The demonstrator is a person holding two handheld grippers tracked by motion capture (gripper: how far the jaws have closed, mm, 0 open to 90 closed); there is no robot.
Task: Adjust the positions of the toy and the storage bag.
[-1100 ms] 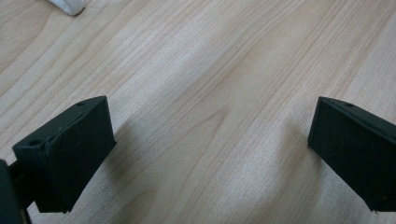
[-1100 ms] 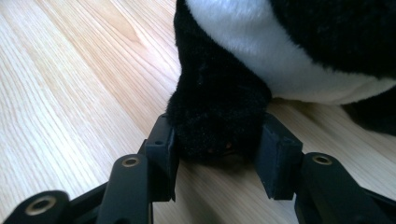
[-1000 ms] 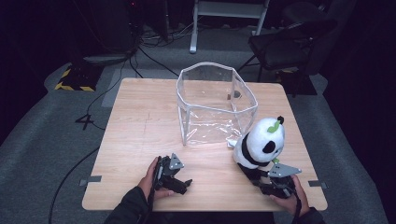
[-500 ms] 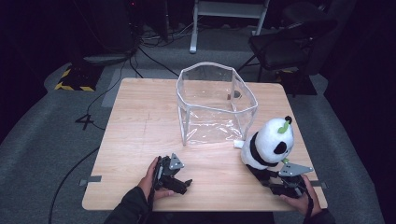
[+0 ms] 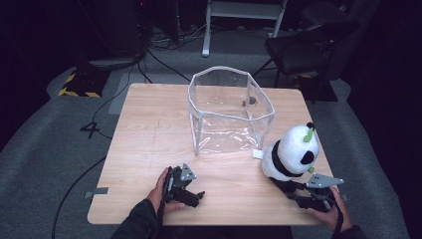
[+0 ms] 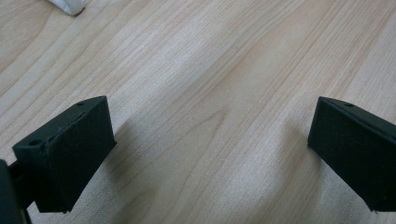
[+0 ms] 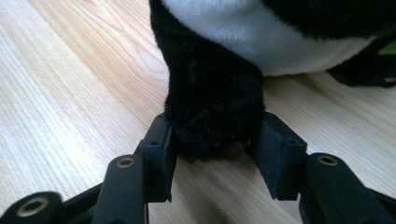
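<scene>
One readable mark is showing: a dark "4" [image 5: 92, 130] sitting on the grey floor [image 5: 45, 149] left of the table [image 5: 149, 129]. Yellow-black hazard striping [image 5: 74, 84] is lying on the floor farther back, carrying no lettering. Nothing else is reading as text, label or brand.

Both grippers are black. The left gripper [image 5: 191, 195] carries a grey three-cornered plate, as does the right gripper [image 5: 298, 191]. The right one's jaw arms show brass-coloured rivets and small screw holes in blocky pads [image 7: 161, 154]. The sleeves [image 5: 142, 224] look dark, perhaps black; the light is dim.
</scene>
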